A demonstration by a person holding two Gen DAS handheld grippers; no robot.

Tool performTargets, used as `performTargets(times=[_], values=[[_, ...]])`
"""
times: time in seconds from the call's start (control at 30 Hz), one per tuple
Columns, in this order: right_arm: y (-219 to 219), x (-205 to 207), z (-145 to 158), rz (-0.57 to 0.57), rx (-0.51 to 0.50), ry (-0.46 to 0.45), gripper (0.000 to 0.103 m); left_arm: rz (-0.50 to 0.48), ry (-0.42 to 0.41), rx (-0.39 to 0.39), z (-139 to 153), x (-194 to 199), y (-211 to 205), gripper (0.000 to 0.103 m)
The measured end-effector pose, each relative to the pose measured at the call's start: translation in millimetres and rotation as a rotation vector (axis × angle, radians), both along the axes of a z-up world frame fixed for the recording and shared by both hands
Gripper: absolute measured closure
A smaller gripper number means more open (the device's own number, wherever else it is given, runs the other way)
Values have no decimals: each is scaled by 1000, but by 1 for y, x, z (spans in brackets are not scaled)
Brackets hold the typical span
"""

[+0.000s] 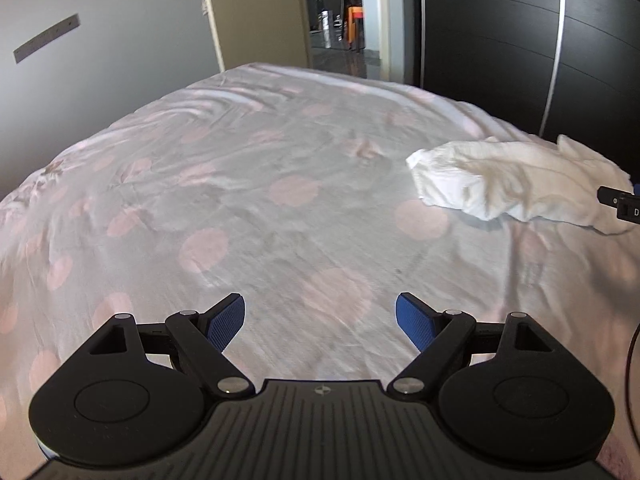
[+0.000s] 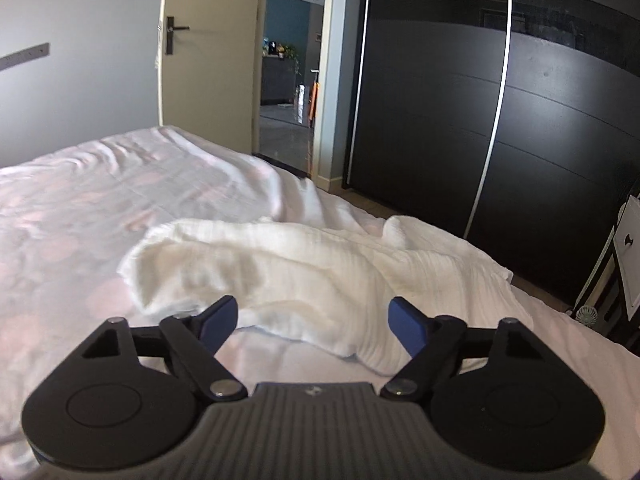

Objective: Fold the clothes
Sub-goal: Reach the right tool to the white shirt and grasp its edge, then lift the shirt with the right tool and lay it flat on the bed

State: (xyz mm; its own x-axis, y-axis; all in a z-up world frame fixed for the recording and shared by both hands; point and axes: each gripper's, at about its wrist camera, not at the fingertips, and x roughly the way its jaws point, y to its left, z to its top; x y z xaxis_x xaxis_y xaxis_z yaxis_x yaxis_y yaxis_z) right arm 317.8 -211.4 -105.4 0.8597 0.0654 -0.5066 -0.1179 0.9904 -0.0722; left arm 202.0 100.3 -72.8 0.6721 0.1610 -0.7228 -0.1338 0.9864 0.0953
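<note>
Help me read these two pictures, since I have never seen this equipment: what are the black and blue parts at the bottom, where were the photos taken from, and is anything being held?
Each photo comes from a camera on a handheld two-finger gripper, looking along its fingers. One shows the left gripper, the other the right gripper; the blue parts are finger pads. Both are open and hold nothing. They hover over a bed with a pink-dotted sheet. A crumpled white garment lies on it, just ahead of the right gripper, not yet folded.
</note>
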Motion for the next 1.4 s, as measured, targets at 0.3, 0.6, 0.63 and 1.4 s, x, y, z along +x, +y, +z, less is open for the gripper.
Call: performTargets(times=[0.3, 0.6, 0.63, 1.4], values=[[-14, 75, -45, -52, -39, 152, 66, 96, 107, -20, -33, 13, 35, 20], [-4, 78, 0, 12, -37, 120, 87, 158, 120, -64, -20, -8, 57, 22], [4, 74, 14, 38, -31, 96, 87, 161, 109, -61, -15, -11, 58, 22], [233, -118, 223, 846, 249, -233, 89, 359, -163, -3, 105, -158, 136, 23]])
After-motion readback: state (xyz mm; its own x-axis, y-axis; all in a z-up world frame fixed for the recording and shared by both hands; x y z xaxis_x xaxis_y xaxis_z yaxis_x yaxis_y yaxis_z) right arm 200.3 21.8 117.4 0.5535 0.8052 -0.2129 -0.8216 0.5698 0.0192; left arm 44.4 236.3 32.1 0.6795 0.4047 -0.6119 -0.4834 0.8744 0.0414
